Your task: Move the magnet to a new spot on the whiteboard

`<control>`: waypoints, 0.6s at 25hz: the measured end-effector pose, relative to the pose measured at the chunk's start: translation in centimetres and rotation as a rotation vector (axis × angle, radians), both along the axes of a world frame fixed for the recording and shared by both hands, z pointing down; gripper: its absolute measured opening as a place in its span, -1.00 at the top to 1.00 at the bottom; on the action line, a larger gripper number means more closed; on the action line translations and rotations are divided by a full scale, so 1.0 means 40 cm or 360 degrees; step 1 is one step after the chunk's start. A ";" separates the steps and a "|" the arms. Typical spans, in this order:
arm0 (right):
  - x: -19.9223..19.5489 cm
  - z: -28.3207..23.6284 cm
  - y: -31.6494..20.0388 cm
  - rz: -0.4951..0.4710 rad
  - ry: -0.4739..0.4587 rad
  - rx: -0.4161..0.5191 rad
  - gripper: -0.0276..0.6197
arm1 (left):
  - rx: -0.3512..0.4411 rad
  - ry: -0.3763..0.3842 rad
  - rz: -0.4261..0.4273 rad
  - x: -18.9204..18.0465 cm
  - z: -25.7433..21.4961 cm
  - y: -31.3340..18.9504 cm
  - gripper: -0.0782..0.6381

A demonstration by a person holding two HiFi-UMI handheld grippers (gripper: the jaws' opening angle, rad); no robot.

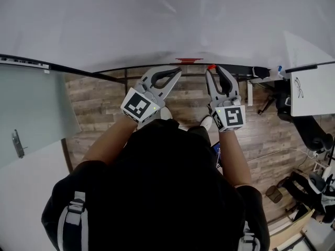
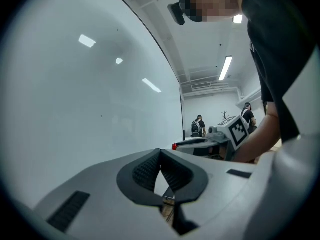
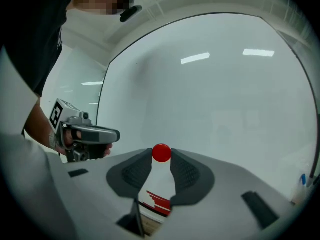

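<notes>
Currently the whiteboard [image 1: 157,20] fills the upper part of the head view, a blank white surface reflecting ceiling lights. Below its lower edge lies wood-plank floor [image 1: 99,101], with a frosted glass panel [image 1: 31,114] at left.

Person in a black top [image 1: 167,182] stands facing the board, both forearms raised, one gripper per hand.

Left gripper [image 1: 176,71]: pointed at the lower edge of the board. Its own view shows the ribbed pads [image 2: 147,170] meeting at the tips, nothing between them; closed and empty. It is near the board; contact cannot be judged. Its marker cube [image 1: 140,104] faces the head camera.

Right gripper [image 1: 214,70]: just beside the left one, also aimed at the board's lower edge, with its marker cube [image 1: 230,117] facing up. Jaws closed onto the magnet [image 3: 161,153], a small round red piece pinched at the very tips, one pad on each side.

Magnet location: low on the board, right of centre in the head view [image 1: 211,67]. Whether it touches the board surface or is held just off it cannot be told.

A red-and-white striped object [image 3: 156,202] shows through the gap below the right jaws; identity unclear.
</notes>
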State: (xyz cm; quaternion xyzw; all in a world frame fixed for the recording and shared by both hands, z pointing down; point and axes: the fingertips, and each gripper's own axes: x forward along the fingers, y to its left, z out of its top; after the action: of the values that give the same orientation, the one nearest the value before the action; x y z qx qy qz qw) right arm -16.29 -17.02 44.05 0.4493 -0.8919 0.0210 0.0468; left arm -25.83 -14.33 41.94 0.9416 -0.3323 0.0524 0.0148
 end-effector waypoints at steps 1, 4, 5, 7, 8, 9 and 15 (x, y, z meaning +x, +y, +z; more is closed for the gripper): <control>-0.011 -0.018 0.010 -0.0033 -0.0010 0.0008 0.57 | 0.0004 0.0005 -0.0010 -0.012 -0.009 0.001 0.77; -0.044 -0.069 0.036 -0.0120 -0.0042 0.0023 0.57 | 0.0022 0.0022 -0.0030 -0.040 -0.044 0.008 0.77; -0.052 -0.085 0.042 -0.0144 -0.0049 0.0025 0.57 | 0.0022 0.0028 -0.0034 -0.045 -0.053 0.012 0.77; -0.066 -0.114 0.052 -0.0195 -0.0052 0.0034 0.57 | 0.0016 0.0026 -0.0040 -0.052 -0.063 0.017 0.77; -0.074 -0.128 0.057 -0.0223 -0.0053 0.0040 0.57 | 0.0011 0.0020 -0.0042 -0.054 -0.066 0.019 0.77; -0.082 -0.141 0.062 -0.0251 -0.0056 0.0046 0.57 | 0.0009 0.0019 -0.0041 -0.055 -0.071 0.021 0.77; -0.118 -0.195 0.090 -0.0369 -0.0078 0.0062 0.57 | 0.0033 0.0046 -0.0033 -0.053 -0.105 0.036 0.77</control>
State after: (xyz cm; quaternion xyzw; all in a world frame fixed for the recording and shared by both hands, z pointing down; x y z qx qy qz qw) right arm -21.02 -13.42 36.26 0.3432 -0.9390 0.0091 0.0184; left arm -27.94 -12.89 37.74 0.9389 -0.3423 0.0351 0.0103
